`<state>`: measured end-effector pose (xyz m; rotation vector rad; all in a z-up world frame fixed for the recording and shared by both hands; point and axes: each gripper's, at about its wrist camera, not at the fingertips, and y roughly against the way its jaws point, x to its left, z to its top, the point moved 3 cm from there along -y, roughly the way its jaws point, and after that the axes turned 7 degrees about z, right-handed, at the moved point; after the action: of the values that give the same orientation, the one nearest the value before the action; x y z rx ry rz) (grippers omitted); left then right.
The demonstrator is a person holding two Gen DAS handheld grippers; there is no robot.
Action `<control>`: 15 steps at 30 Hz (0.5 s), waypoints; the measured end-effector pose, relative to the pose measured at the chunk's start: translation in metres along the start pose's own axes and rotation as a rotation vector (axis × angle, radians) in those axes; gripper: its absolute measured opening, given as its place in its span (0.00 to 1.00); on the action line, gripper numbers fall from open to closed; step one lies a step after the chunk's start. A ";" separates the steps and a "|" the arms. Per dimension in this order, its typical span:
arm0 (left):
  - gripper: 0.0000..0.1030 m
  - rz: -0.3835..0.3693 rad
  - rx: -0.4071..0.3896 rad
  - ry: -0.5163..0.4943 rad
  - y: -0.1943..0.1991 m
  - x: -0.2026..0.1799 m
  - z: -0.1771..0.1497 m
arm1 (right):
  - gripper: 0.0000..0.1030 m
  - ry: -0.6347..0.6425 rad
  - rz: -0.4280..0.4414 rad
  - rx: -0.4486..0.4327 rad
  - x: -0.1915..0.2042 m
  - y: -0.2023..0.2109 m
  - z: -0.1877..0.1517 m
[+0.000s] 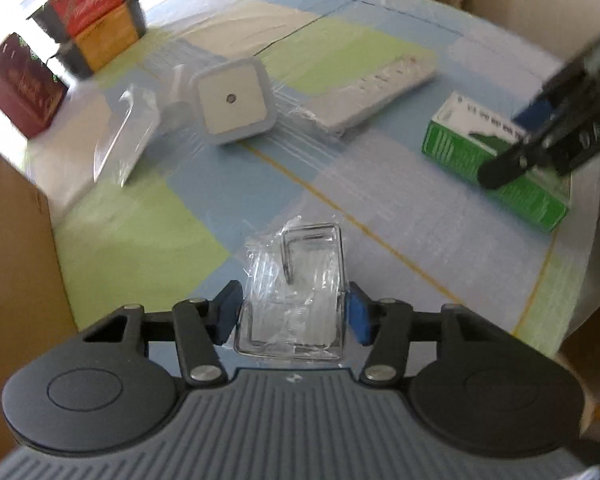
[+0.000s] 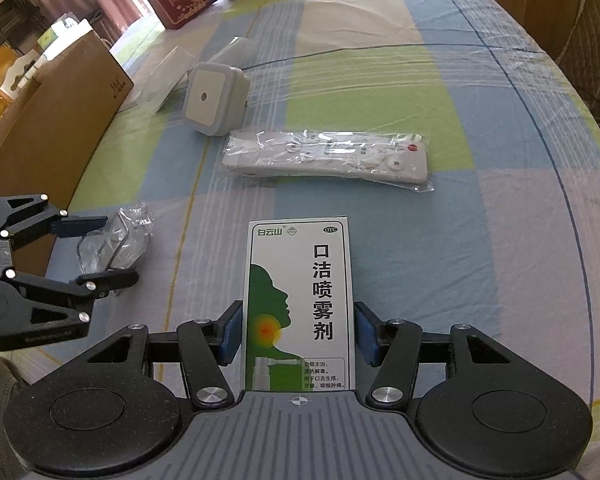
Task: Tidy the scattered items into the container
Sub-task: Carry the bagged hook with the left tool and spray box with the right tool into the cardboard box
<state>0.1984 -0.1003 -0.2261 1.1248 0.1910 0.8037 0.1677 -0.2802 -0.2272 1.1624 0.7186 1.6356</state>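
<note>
Two grippers are placed over two items on the checked tablecloth [image 2: 440, 240]. The left gripper [image 1: 292, 312] straddles a clear plastic packet with metal hooks [image 1: 300, 280]; its blue pads [image 1: 358, 312] sit just beside or touching the packet's sides, grip not confirmable. The right gripper [image 2: 296, 332] straddles the green-and-white spray box [image 2: 300, 300], jaws open, pads flanking it with a thin gap on each side.

Unpicked items in the right wrist view: bagged remote [image 2: 328, 156] at 12 o'clock of the box, square night-light plug [image 2: 212, 100] at 11 o'clock, clear flat packets [image 2: 168, 76] beyond it. The cardboard box [image 2: 48, 120] at 10 o'clock, off the table's left edge, is judged to be the container.

For a good grasp: the box should be centred between the pads and squeezed on its long sides, then lifted level. The packet is crinkly and slippery, so the jaws should be closed on the wire frame, not loose film. Both arms are close, so lifts should be staggered to avoid collision.
</note>
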 end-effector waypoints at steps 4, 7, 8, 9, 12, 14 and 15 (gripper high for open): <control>0.46 -0.021 0.015 0.104 0.011 0.006 -0.009 | 0.57 0.015 -0.009 0.014 0.005 0.000 0.001; 0.46 -0.040 -0.015 0.210 0.034 0.016 -0.016 | 0.57 0.015 0.027 0.005 0.014 0.006 0.004; 0.46 -0.040 -0.032 0.234 0.043 0.020 -0.017 | 0.57 0.020 0.040 -0.002 0.019 0.009 0.006; 0.46 -0.034 -0.049 0.256 0.053 0.024 -0.018 | 0.57 0.025 0.052 -0.007 0.024 0.012 0.009; 0.46 -0.014 -0.091 0.313 0.079 0.042 -0.021 | 0.57 0.040 0.094 -0.020 0.043 0.017 0.020; 0.46 0.001 -0.104 0.348 0.095 0.056 -0.023 | 0.57 0.048 0.126 -0.027 0.057 0.019 0.028; 0.46 0.013 -0.109 0.362 0.102 0.064 -0.025 | 0.57 0.051 0.141 -0.027 0.064 0.019 0.031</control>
<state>0.1826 -0.0211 -0.1341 0.8726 0.4368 1.0139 0.1846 -0.2300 -0.1764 1.1779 0.6566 1.7921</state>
